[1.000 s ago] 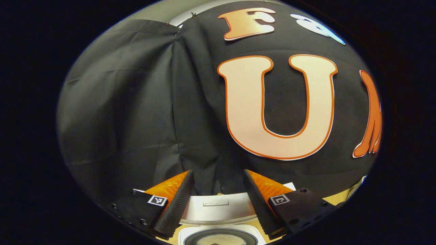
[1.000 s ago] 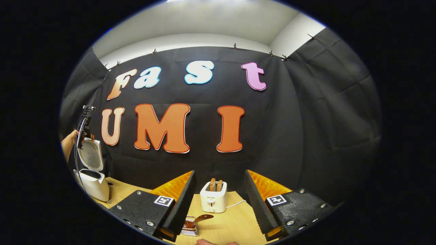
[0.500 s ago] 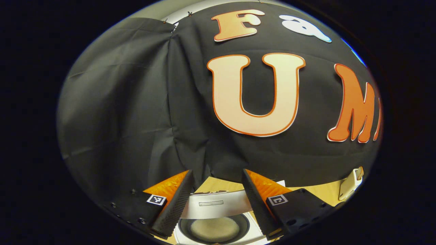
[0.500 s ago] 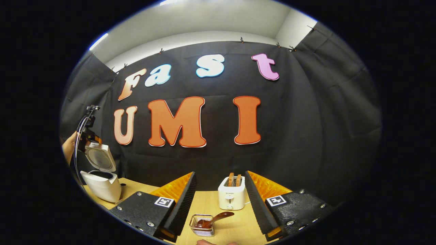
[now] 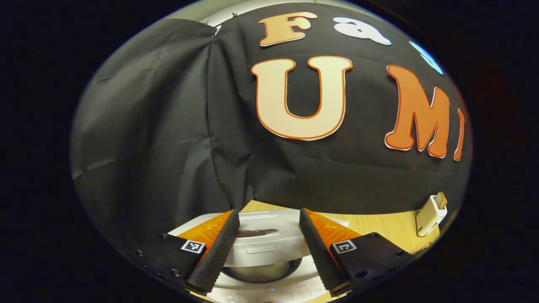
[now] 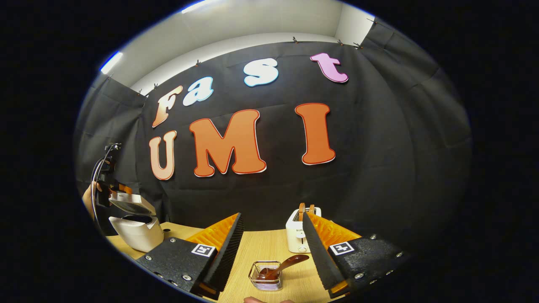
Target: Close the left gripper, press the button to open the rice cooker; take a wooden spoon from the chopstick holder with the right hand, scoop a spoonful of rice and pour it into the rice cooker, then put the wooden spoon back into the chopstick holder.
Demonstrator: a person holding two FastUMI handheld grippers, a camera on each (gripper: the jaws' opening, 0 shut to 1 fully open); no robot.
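Fingers of the left gripper (image 5: 266,248) stood wide over the white rice cooker's half-lowered lid (image 5: 269,244), while the wide-fingered right gripper (image 6: 271,252) faced the brown wooden spoon (image 6: 281,267) in its wire chopstick holder (image 6: 265,281), apparently returned, with little left to do.

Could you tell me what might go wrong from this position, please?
The left gripper sits right at the rice cooker lid, which is half lowered over the pot; it could drop onto an incoming spoon. The wooden spoon leans loosely in the holder, so the open right gripper might tip that light holder while grasping.
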